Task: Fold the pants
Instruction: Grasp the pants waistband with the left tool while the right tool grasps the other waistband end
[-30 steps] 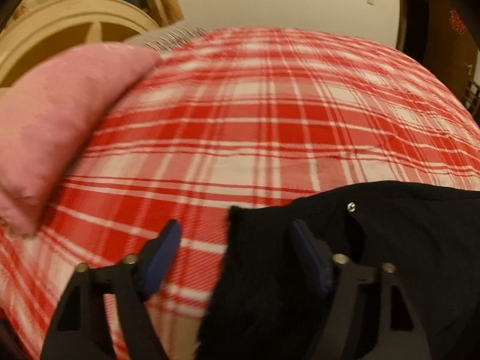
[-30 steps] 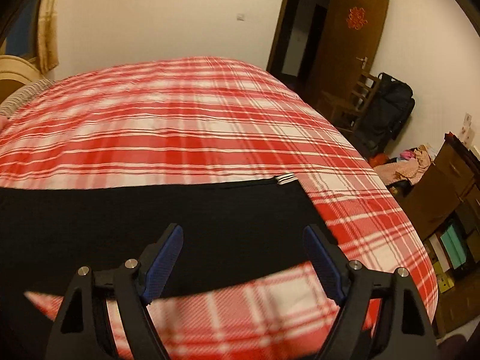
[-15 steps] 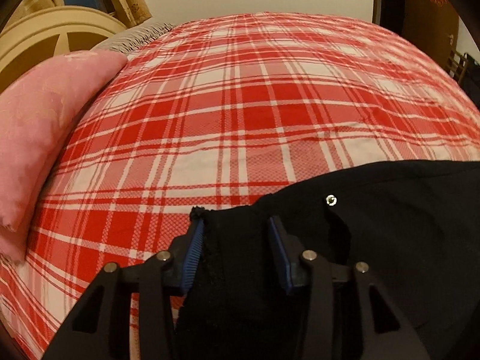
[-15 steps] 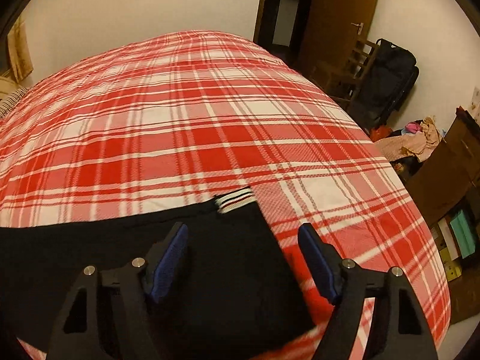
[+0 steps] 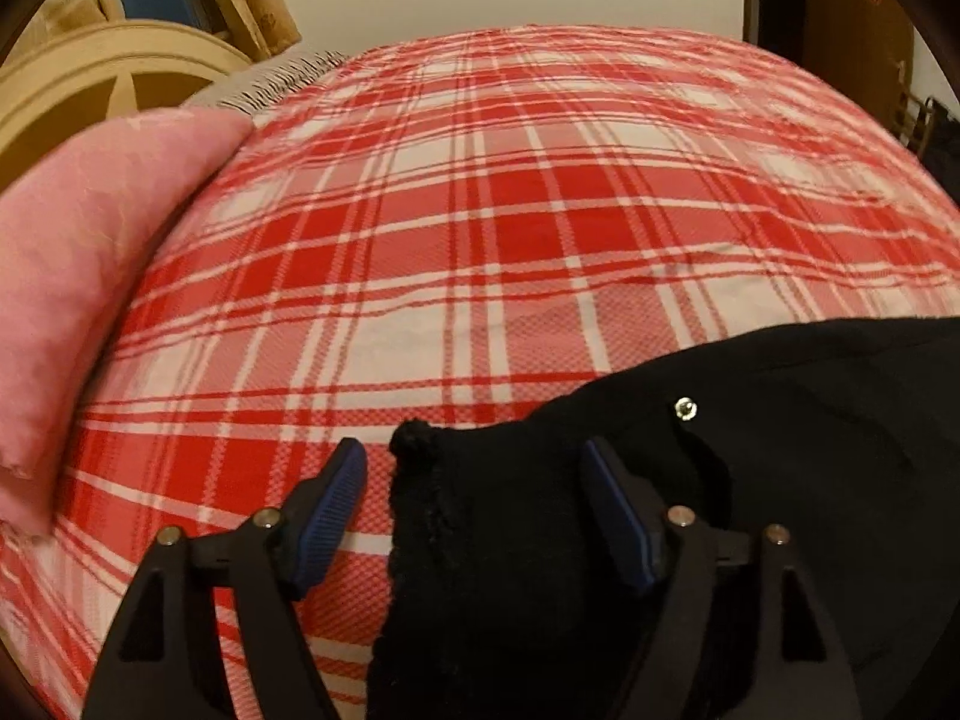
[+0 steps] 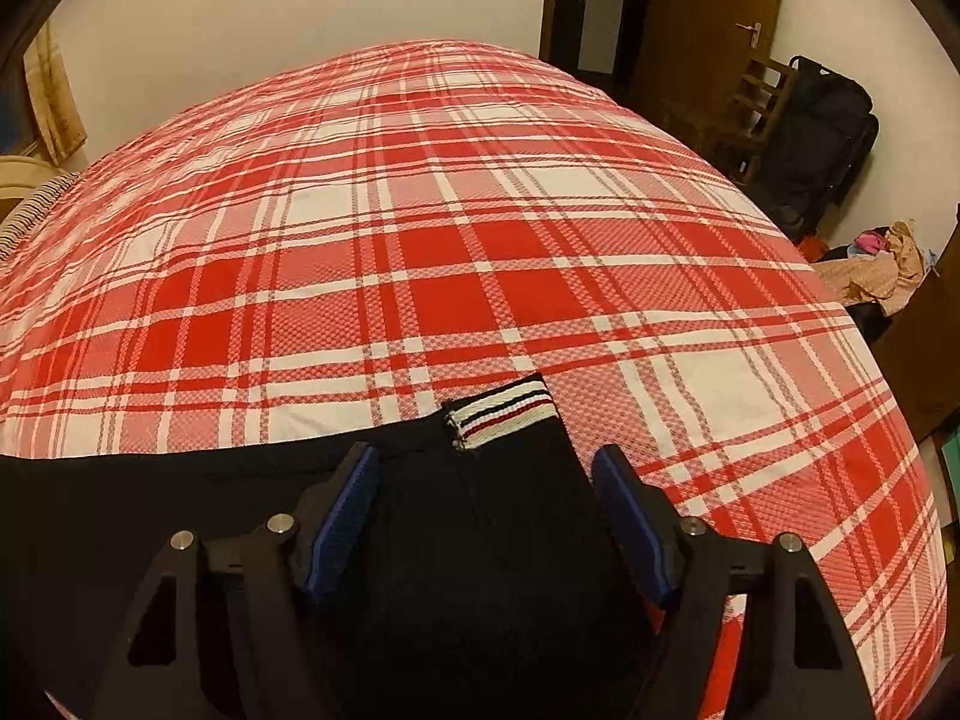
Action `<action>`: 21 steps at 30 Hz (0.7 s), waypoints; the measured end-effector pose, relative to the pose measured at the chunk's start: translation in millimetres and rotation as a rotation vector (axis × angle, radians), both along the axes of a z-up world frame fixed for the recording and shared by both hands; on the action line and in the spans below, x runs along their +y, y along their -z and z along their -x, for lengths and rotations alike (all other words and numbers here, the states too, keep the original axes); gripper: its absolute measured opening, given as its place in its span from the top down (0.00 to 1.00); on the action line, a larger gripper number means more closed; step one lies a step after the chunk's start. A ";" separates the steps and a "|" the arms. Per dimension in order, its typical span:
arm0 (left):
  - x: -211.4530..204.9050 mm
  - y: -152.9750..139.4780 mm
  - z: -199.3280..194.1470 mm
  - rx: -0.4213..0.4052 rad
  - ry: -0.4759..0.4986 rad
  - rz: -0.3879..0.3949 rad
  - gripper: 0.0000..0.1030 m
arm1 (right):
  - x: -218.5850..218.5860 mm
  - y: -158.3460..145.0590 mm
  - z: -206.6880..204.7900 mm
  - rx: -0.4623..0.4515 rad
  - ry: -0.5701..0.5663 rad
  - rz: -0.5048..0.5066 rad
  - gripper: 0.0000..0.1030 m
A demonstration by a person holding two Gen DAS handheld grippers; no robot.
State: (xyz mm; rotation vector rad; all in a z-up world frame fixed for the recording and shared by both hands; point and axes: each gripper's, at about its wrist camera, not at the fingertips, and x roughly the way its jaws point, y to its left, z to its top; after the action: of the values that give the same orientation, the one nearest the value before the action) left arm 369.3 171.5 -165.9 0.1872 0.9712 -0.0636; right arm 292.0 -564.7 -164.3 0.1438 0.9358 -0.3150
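Both grippers' bases hide the black pants (image 5: 780, 480).

The left gripper (image 5: 474, 468) sits low over the near edge of the bed, its blue-padded fingers (image 5: 333, 516) spread wide apart with nothing pinched between them. The right gripper (image 6: 486, 480) is held the same way farther along that edge, fingers (image 6: 630, 528) parted and level, clamping nothing.

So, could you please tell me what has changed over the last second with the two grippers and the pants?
The left hand-held gripper narrowed around the waist corner of the black pants half a second ago, then reopened. The right hand-held gripper advanced to straddle the striped cuff, open. The pants remain on the plaid bedspread.
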 end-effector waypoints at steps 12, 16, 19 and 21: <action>-12.6 -1.4 6.2 0.007 0.109 0.046 0.67 | 26.6 -5.1 -4.6 0.026 -0.075 0.047 0.82; -25.1 -3.2 10.6 -0.023 0.148 -0.039 0.77 | 33.3 -6.6 -3.6 0.024 -0.065 0.082 0.87; -19.7 -7.2 11.2 -0.038 0.139 -0.024 0.78 | 37.4 -9.5 0.1 0.019 -0.061 0.096 0.90; -16.5 -11.8 13.3 -0.054 0.131 -0.008 0.79 | 38.5 -13.1 4.0 0.014 -0.059 0.101 0.91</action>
State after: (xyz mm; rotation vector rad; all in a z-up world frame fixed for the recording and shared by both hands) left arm 356.0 155.0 -154.1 0.2591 0.9053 -0.1741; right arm 288.0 -526.3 -151.3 0.0216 0.9346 -0.3080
